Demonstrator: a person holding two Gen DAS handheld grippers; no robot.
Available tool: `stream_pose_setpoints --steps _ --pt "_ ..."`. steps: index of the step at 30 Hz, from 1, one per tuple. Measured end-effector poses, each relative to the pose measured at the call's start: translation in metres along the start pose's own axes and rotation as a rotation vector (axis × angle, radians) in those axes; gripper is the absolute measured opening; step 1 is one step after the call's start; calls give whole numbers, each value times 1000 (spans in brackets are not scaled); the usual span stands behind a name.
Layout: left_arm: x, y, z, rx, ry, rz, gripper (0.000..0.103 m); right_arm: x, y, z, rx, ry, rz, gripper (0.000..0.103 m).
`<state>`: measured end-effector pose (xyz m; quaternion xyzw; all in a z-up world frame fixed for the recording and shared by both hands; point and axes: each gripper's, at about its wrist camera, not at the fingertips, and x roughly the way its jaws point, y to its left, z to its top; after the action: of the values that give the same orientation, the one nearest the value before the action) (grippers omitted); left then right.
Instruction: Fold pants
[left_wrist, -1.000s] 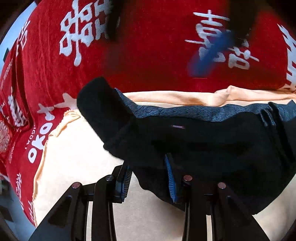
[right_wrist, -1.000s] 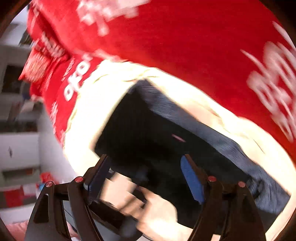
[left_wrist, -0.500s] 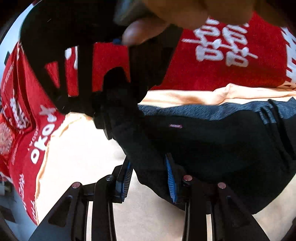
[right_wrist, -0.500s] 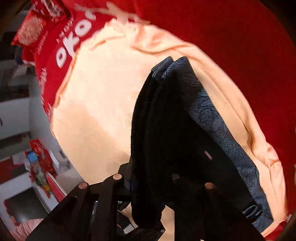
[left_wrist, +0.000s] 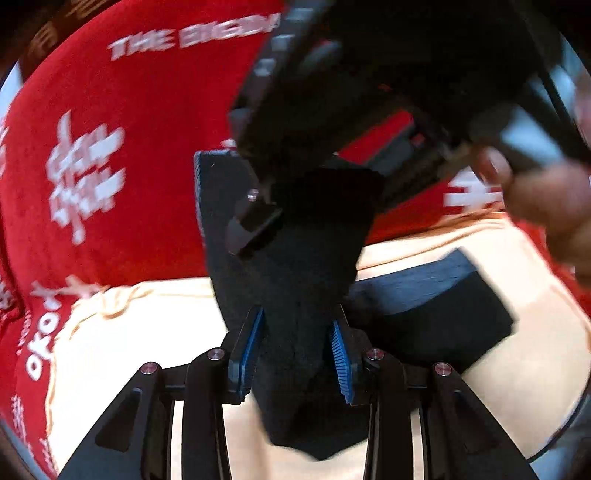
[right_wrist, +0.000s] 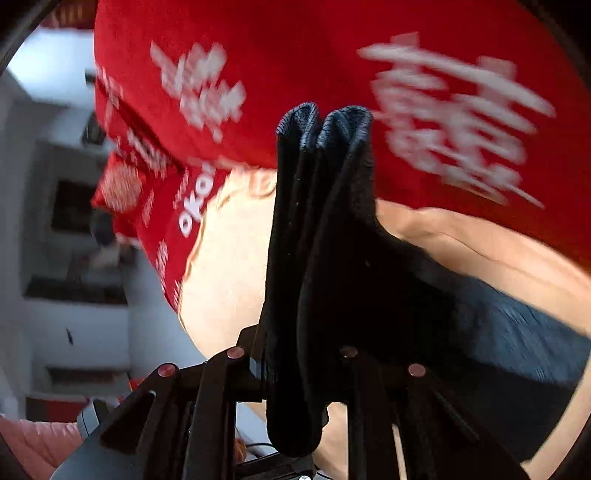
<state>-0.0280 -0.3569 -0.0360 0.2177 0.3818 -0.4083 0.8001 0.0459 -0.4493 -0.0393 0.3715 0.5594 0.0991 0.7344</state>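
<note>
Change: since a moment ago we have lifted one end of the pants (left_wrist: 295, 258) up off the cloth (left_wrist: 129, 332); before, they lay flat.
Left gripper (left_wrist: 295, 349): our blue pads (left_wrist: 249, 343) stand a bit apart, with a thick bunch of pants between them. We think they pinch it, as the fabric fills the gap.
Right gripper (right_wrist: 295, 369): its fingers are pressed onto a bunched fold of pants, which sticks up past the tips. From the left view we see it above, blurred.
Pants: one end is up in the air between both grippers; the other end (left_wrist: 443, 306) lies flat on the pale cloth, near the red blanket (left_wrist: 110, 129).
Hand (left_wrist: 546, 206): blurry, at the right edge.
Meaning: we think a fold is half done. We judge the lifted end must go over the flat part next.
Risk: the thick bunch might slip or land crooked.
</note>
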Motion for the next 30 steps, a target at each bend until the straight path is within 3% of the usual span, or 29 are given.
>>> stream_pose_setpoints --steps 7,12,15,18,20,22,30 --pt "10 -111 13 125 33 -121 36 -87 -98 -74 162 -164 35 19" --pt "46 -183 -8 224 134 -167 36 -97 -181 -127 317 -184 27 19" --pt "64 -203 -22 252 207 -162 36 -85 -219 -149 404 -166 31 19" --pt "71 -214 -33 293 243 -133 36 -75 -238 -161 448 -163 68 20" --pt "71 -214 -34 303 264 -128 56 -71 -238 -162 440 -163 63 21" --pt "70 -203 -35 259 291 -126 69 -71 -235 -160 422 -153 40 22" --pt "58 -159 -30 98 348 8 69 -69 -219 -145 270 -121 -69 24"
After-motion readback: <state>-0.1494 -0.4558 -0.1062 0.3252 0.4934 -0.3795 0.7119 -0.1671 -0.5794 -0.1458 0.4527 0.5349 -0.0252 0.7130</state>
